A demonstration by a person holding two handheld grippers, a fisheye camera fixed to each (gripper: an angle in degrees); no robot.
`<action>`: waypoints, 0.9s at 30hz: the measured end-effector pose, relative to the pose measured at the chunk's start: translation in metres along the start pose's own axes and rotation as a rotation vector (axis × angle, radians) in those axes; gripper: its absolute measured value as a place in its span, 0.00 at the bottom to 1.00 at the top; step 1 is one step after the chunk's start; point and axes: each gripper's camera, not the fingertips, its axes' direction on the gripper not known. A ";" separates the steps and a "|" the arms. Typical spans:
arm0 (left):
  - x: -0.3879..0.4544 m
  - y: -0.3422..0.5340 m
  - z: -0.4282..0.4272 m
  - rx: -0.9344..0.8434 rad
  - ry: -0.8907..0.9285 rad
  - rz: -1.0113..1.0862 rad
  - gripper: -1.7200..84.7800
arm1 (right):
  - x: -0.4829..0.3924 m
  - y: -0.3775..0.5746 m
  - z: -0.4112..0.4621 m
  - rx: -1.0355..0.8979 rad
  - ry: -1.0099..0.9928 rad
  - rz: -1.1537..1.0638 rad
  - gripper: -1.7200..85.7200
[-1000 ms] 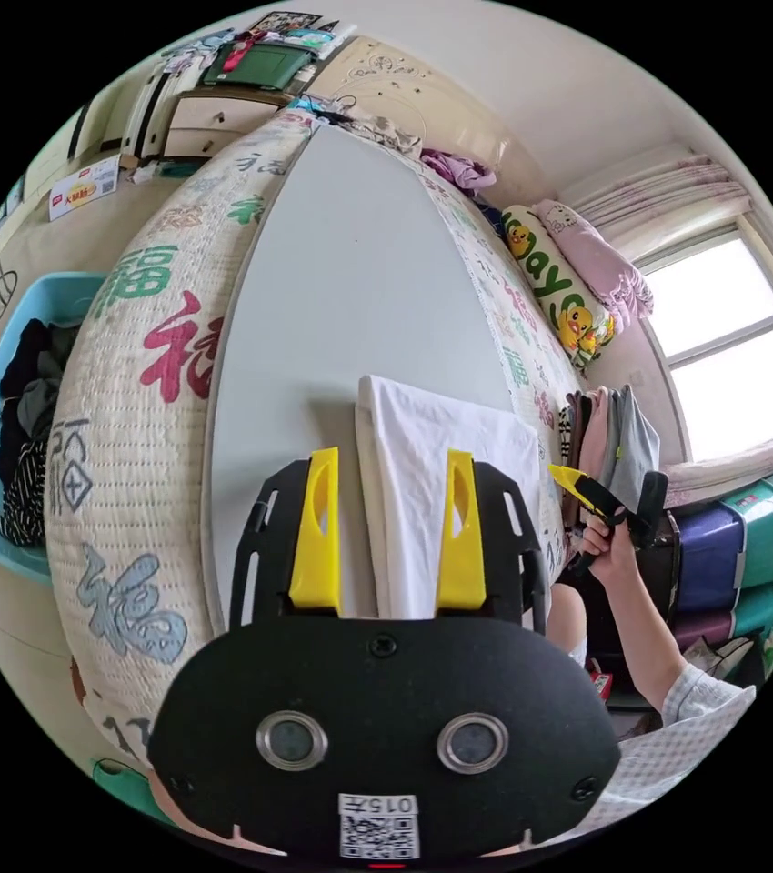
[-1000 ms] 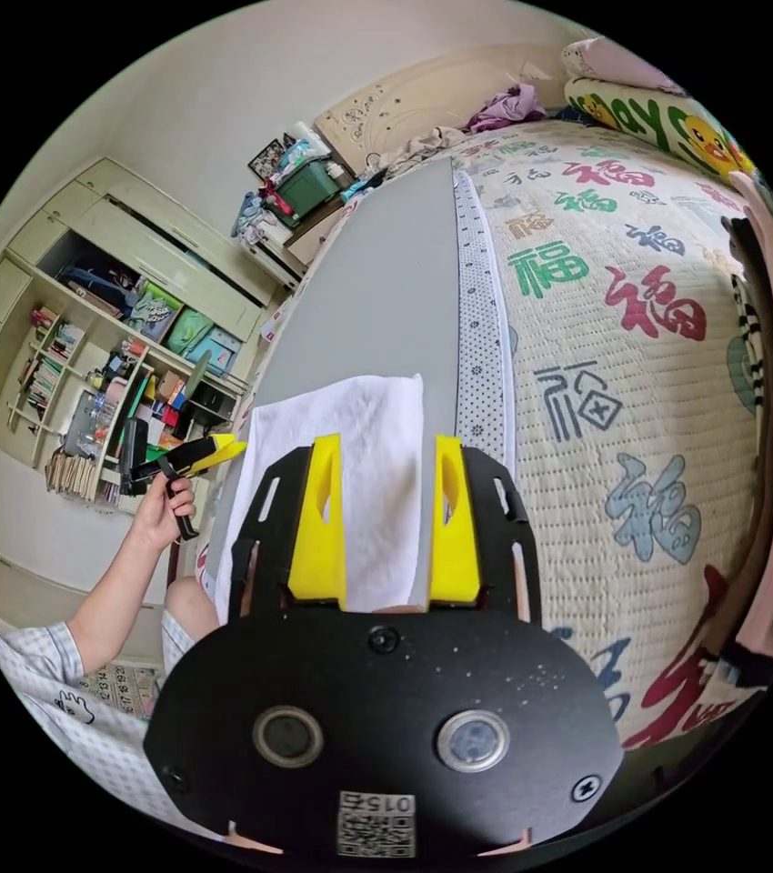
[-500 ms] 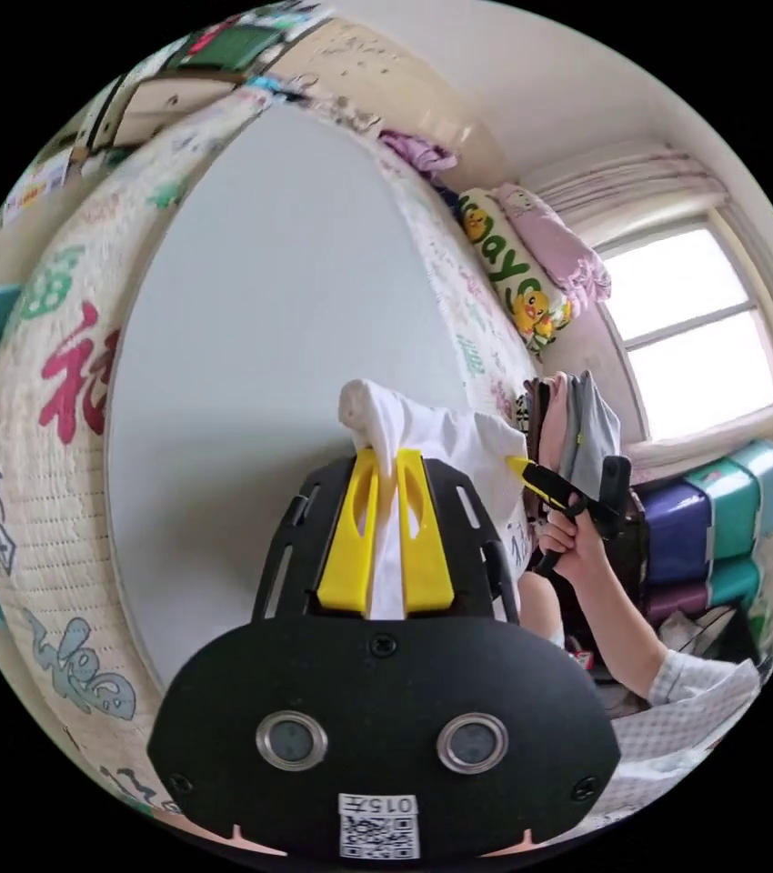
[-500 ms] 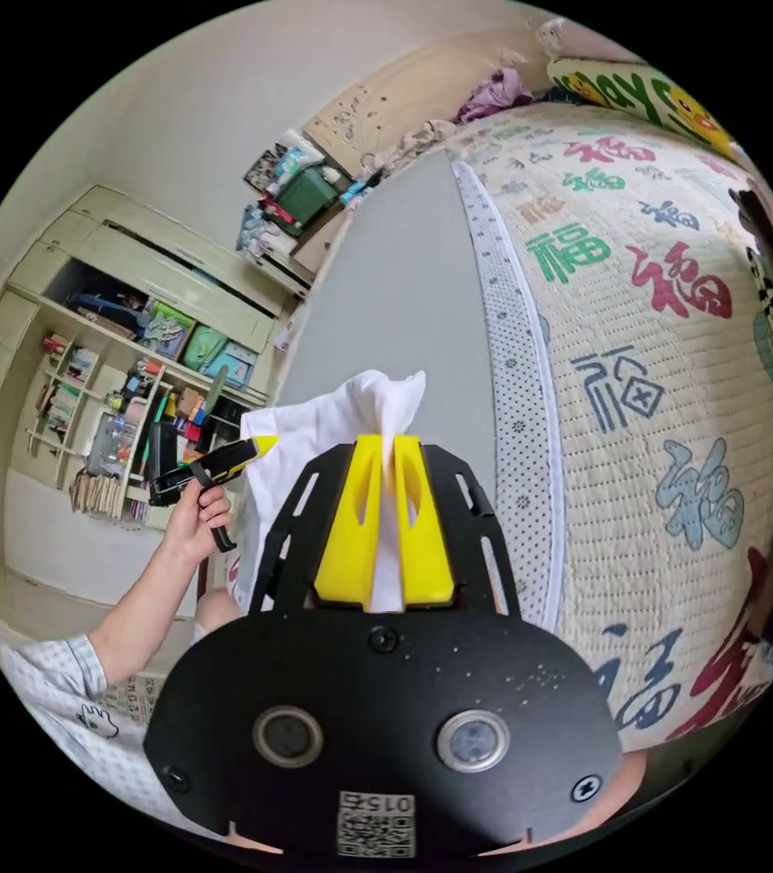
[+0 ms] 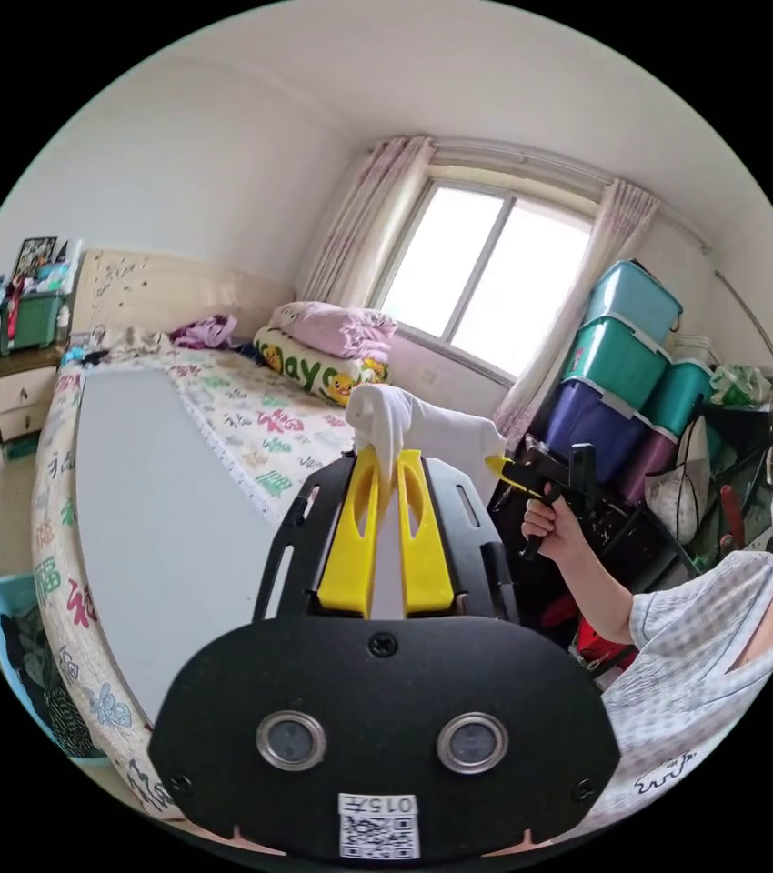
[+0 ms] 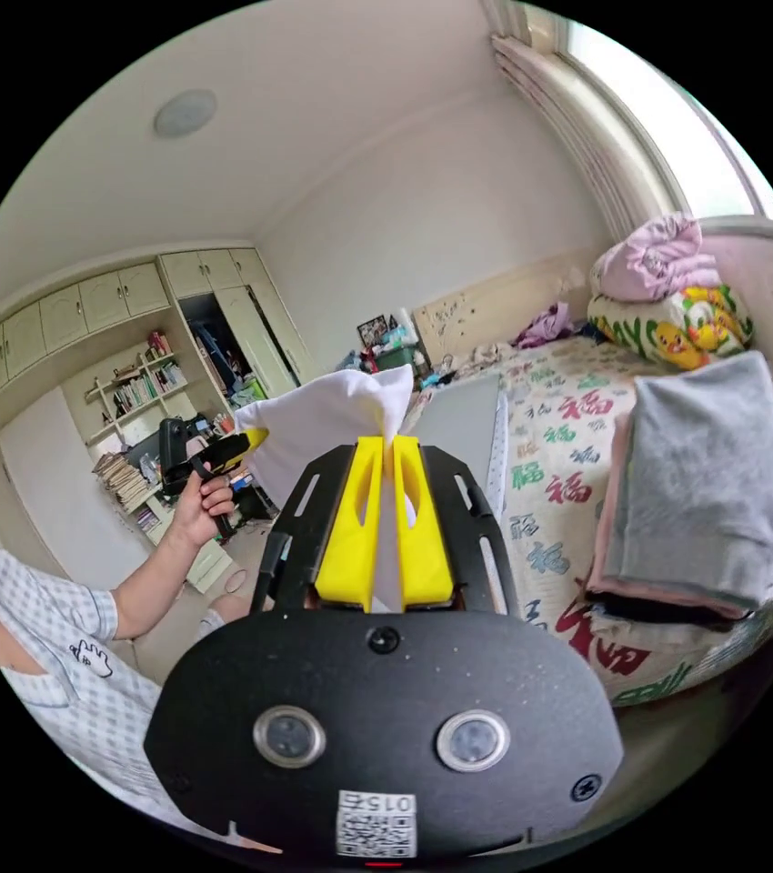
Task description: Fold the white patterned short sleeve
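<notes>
The folded white short sleeve (image 5: 436, 427) hangs in the air between both grippers, lifted off the bed. In the left gripper view, my left gripper (image 5: 388, 456) is shut on one bunched end of it. The right gripper (image 5: 501, 466), held in a hand, grips the far end. In the right gripper view, my right gripper (image 6: 393, 444) is shut on the white short sleeve (image 6: 318, 418), and the left gripper (image 6: 252, 440) pinches its other end. The garment's pattern is hidden.
A grey folding board (image 5: 150, 509) lies on the bed's patterned mat (image 5: 268, 436). A stack of folded clothes (image 6: 705, 491) sits on the bed's near edge. Storage boxes (image 5: 623, 364) stand by the window, a blue laundry basket (image 5: 14, 637) on the floor.
Both grippers went from open over the folded garment to shut on its ends, then lifted it off the grey board. Both cameras tilted up toward the room.
</notes>
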 end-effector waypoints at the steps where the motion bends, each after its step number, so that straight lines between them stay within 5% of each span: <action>1: 0.016 -0.012 -0.002 0.027 -0.011 0.022 0.04 | 0.000 -0.012 -0.010 0.014 0.013 -0.010 0.03; 12: 0.087 -0.122 -0.012 0.255 0.106 0.032 0.03 | -0.043 -0.231 -0.149 0.028 0.301 -0.089 0.03; 27: 0.122 -0.172 0.071 0.170 0.371 0.101 0.03 | 0.043 -0.219 -0.275 0.069 0.445 0.055 0.03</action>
